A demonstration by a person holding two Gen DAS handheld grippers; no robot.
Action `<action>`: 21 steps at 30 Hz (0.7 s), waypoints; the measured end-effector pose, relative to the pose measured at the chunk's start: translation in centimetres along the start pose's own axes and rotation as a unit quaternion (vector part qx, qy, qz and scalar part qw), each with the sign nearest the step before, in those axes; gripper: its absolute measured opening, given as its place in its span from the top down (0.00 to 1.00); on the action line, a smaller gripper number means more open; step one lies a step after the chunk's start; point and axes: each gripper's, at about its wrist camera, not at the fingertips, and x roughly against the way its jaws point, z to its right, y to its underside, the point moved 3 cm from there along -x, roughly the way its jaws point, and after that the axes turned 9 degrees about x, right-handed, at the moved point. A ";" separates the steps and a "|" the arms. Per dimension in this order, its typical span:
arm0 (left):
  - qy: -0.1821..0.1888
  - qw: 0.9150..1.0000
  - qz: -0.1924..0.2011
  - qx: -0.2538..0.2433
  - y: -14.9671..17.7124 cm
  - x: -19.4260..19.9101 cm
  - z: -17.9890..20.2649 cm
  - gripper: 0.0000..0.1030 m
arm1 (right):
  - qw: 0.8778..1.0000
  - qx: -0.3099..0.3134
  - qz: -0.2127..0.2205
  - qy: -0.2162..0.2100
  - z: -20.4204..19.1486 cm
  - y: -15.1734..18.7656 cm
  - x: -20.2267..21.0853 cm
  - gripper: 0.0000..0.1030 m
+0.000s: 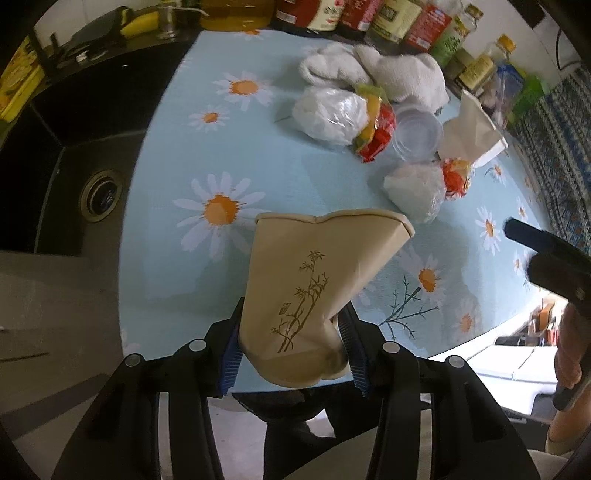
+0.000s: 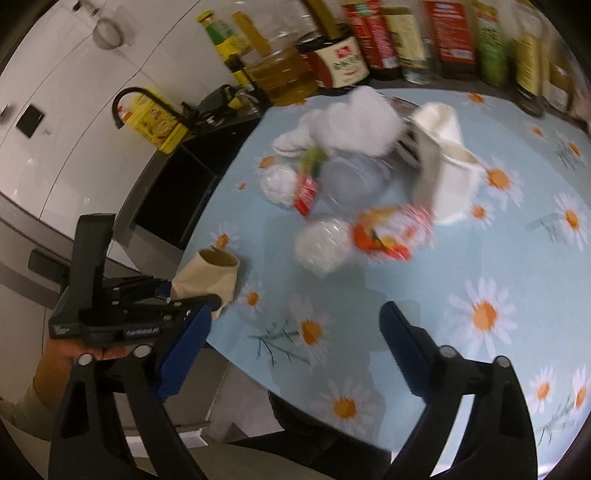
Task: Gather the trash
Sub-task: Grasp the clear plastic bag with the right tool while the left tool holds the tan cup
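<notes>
Left hand-held gripper (image 1: 291, 354) is clamped on a crushed paper cup (image 1: 314, 288), held above the table's (image 1: 177, 155) near edge. Right hand-held gripper (image 2: 295, 350) has jaws apart, nothing between them; its next pick is probably the clear wrapper (image 2: 325, 245) mid-table. It should centre the pads over the wrapper before closing, while the cup stays clamped.

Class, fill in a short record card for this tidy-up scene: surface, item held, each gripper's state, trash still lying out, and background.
surface: daisy-print tablecloth
item held: crushed paper cup with bamboo print, squeezed at its base
left gripper: shut on the cup
right gripper: open, nothing between its fingers
trash lying out: clear plastic bags, red snack wrappers, clear plastic cup, white paper bag
background: condiment bottles, dark sink
</notes>
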 end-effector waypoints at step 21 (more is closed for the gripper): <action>-0.001 0.994 0.047 0.103 2.3 4.0 -1.9 0.55 | 0.983 0.136 -0.087 0.085 0.4 -3.9 -8.5 0.41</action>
